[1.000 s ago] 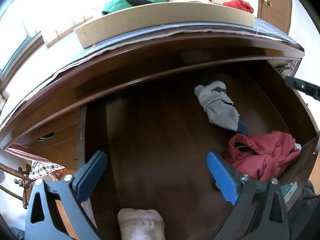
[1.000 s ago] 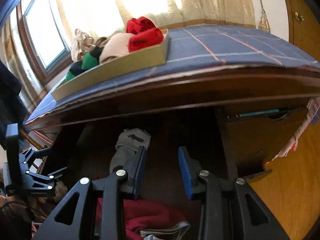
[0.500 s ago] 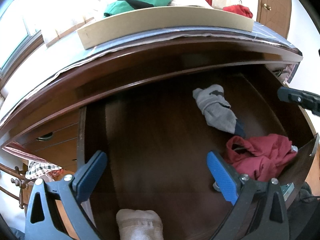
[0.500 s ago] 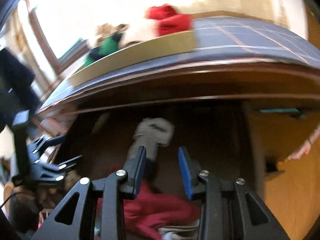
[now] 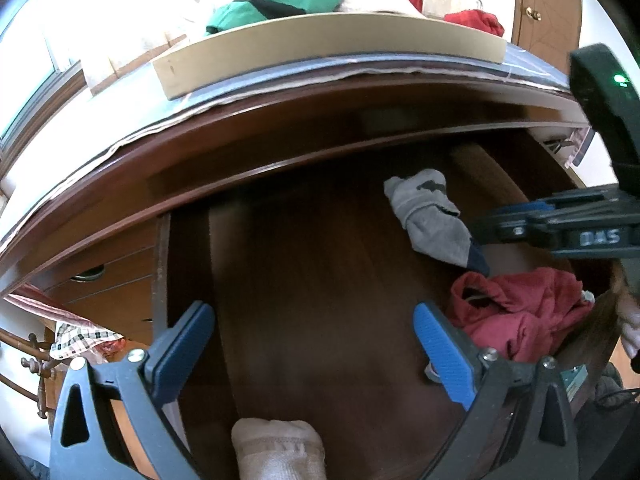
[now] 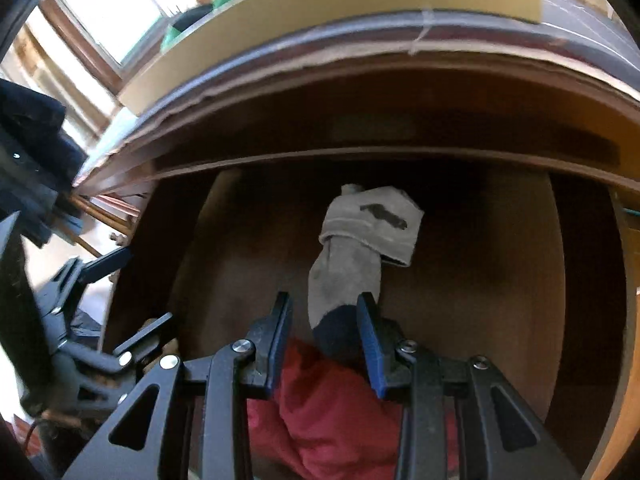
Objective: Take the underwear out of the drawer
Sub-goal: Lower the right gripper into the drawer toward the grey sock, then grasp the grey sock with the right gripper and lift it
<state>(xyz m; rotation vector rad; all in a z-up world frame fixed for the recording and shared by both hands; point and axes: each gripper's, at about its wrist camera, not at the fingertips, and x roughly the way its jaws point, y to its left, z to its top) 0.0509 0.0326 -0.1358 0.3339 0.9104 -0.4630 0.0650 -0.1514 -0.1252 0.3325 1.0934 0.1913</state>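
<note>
The dark wooden drawer stands open. In its right half lies a crumpled grey garment with a navy end, and a red garment is bunched nearer the front. My right gripper hovers above the navy end of the grey garment and the red garment, jaws partly open and nothing pressed between the pads. It reaches in from the right in the left wrist view. My left gripper is wide open and empty over the drawer's front left.
A cardboard tray with green, red and pale clothes sits on the cloth-covered dresser top. A beige rolled item lies at the drawer's front edge. Closed drawers and a checked cloth are at the left.
The right gripper has swung in over the drawer and sunk a little, from the right edge to above the grey garment. The left gripper has stayed put.
</note>
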